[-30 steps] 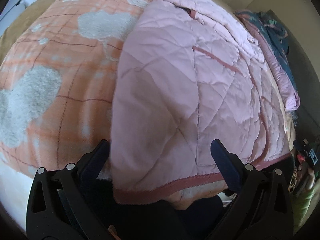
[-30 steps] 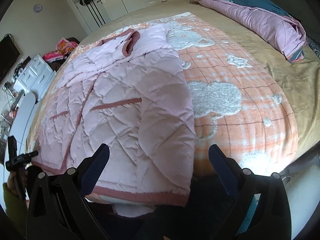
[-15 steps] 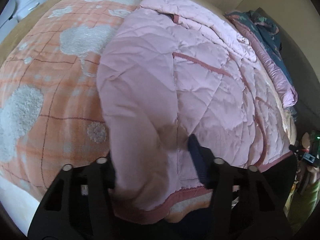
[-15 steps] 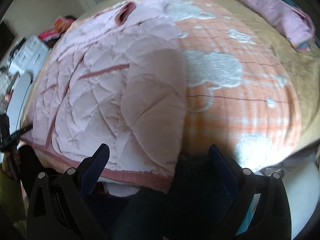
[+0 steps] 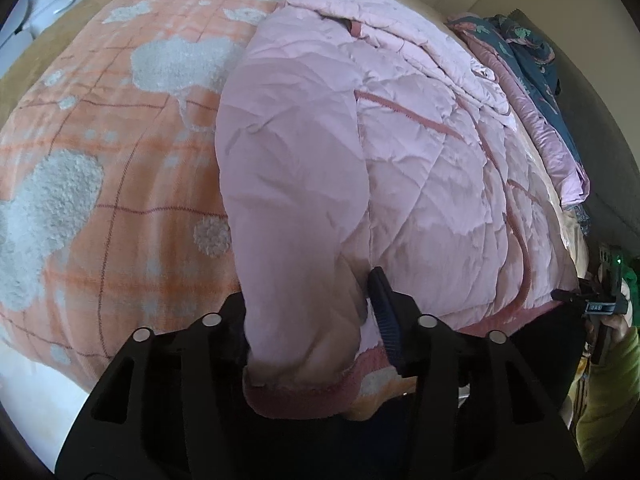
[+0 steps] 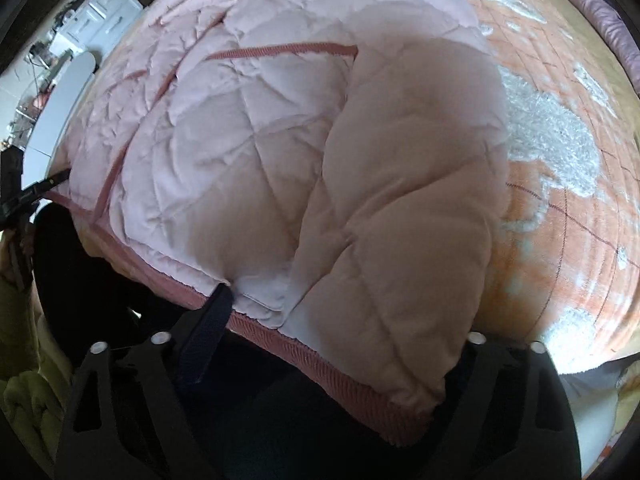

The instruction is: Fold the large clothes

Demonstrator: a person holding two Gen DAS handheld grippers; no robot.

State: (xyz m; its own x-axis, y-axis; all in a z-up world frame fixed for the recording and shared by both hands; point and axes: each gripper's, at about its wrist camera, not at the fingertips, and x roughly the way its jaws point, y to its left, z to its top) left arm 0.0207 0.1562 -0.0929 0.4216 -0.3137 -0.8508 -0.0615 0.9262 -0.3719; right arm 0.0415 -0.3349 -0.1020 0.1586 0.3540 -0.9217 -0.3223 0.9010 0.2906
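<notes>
A large pink quilted jacket with dark pink ribbed trim lies spread on the bed, its hem at the near edge. My left gripper is shut on the jacket's left hem corner, the fabric bunched between its fingers. In the right wrist view the jacket fills the frame. My right gripper has closed in around the right hem corner; its left finger presses the ribbed hem, and its right finger is hidden under the fabric.
An orange checked blanket with white fleecy patches covers the bed. A dark blue and pink quilt lies along the far side. White drawers stand beside the bed. The other gripper shows at each frame's edge.
Both grippers moved forward onto the jacket's hem and closed from wide open. The left one closed first and now pinches the bunched corner; the right one closed in the last half second.
</notes>
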